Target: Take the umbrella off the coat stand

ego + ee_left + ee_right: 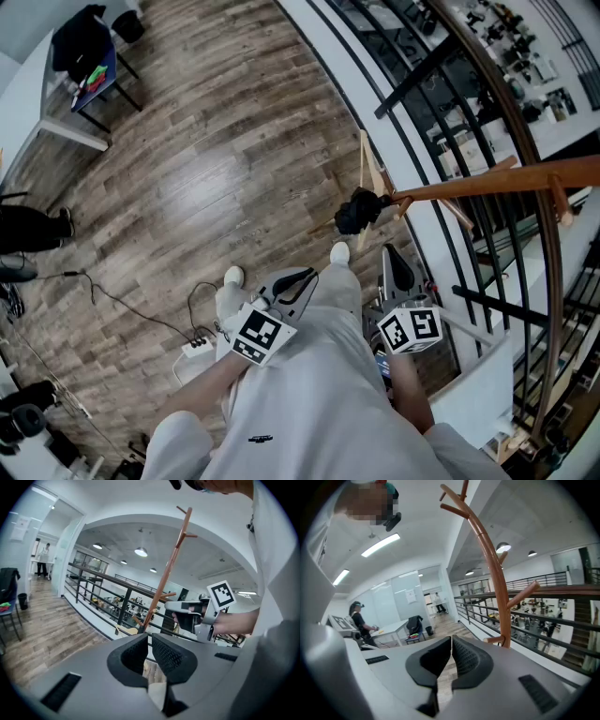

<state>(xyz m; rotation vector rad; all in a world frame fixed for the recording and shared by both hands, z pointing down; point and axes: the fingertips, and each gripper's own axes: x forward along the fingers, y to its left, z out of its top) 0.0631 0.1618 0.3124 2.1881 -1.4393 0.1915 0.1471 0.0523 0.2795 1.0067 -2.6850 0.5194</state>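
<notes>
The wooden coat stand (506, 183) runs from its foot by the railing out to the right edge of the head view. A black bundle (361, 211), seemingly the folded umbrella, hangs at its lower end. Neither gripper view shows the umbrella, only the bare pole (168, 569) (492, 569) with its pegs. My left gripper (292, 281) (149, 639) is shut and empty, a short way in front of the stand. My right gripper (398, 267) (451, 641) is shut with nothing in it, beside the pole's foot.
A black metal railing (441, 141) with a wooden handrail runs right behind the stand. A power strip (197, 347) and cables lie on the wood floor at the left. A table (66, 103) with a dark jacket stands at the far left. A person (358, 620) is at a desk.
</notes>
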